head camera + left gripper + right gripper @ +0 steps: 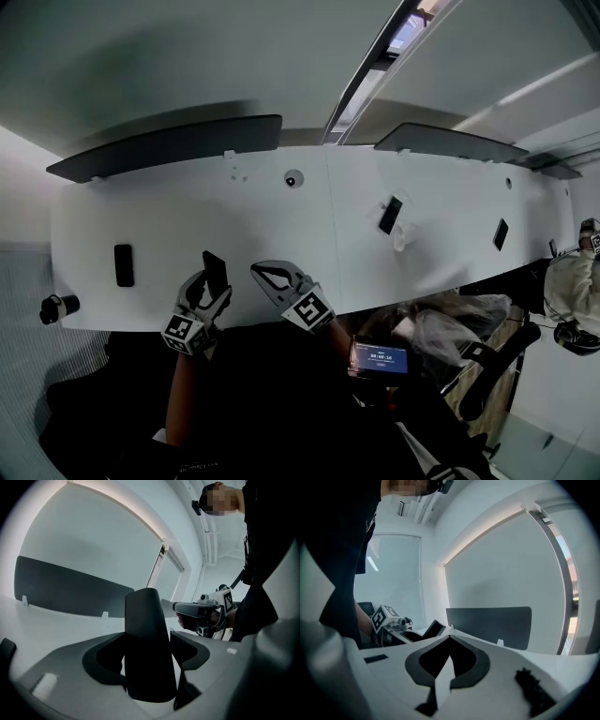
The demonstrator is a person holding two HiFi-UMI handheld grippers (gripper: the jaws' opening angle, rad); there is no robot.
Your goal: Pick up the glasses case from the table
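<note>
The glasses case [215, 267] is a black, slim, oblong box. It stands upright between the jaws of my left gripper [211, 284], just over the near edge of the white table [187, 216]. In the left gripper view the glasses case [147, 644] fills the gap between the jaws, which are shut on it, and its top sticks out past the tips. My right gripper [257, 271] hovers just to the right of it, shut with nothing in it. In the right gripper view the right gripper [449, 638] has its tips together, and the held glasses case [434, 629] shows off to the left.
On the table lie a black slab [123, 264] at the left, two more dark slabs [390, 215] [501, 233] to the right, a small round thing [293, 179] and a dark knobbly object [532, 691]. Dark divider screens [169, 145] line the far edge. An office chair [487, 366] stands at the right.
</note>
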